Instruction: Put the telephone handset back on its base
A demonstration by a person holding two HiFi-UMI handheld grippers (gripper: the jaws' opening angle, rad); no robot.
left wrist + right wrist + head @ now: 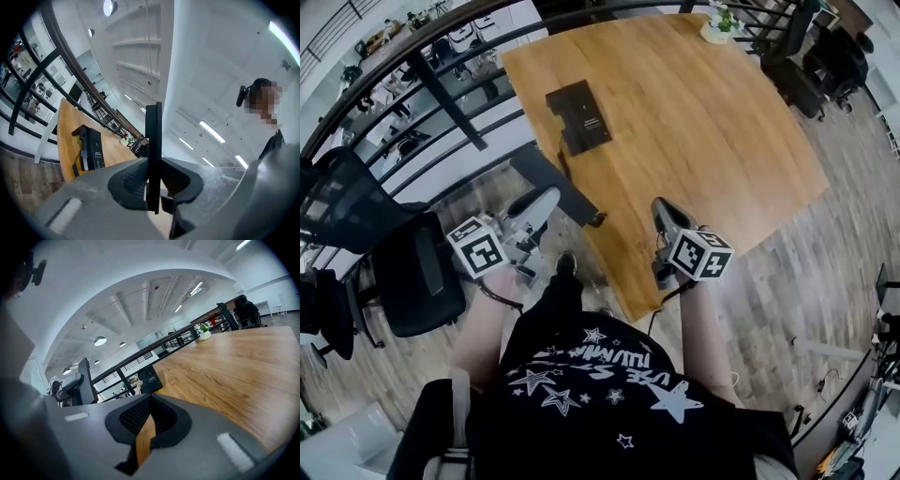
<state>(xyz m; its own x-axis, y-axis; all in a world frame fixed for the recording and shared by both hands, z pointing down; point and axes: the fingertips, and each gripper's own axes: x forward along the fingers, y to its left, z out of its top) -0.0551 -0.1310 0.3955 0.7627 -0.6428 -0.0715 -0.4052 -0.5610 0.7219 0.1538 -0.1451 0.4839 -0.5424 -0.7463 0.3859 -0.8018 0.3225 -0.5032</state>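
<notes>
The left gripper (548,199) stood slightly parted, a dark strip (153,136) in its gap, not visibly pinched. At the head view's 12 o'clock the handset (82,147) lay on the left of its base (97,147), seemingly seated. The right gripper (664,211) gaped slightly, empty. A careless reach might have snagged the cord (75,168), unseating the handset.

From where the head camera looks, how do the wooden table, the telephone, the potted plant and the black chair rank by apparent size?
Largest to smallest:
1. wooden table
2. black chair
3. telephone
4. potted plant
The plant stands at the table's far edge, so distance may shrink it; its last place is less sure.
</notes>
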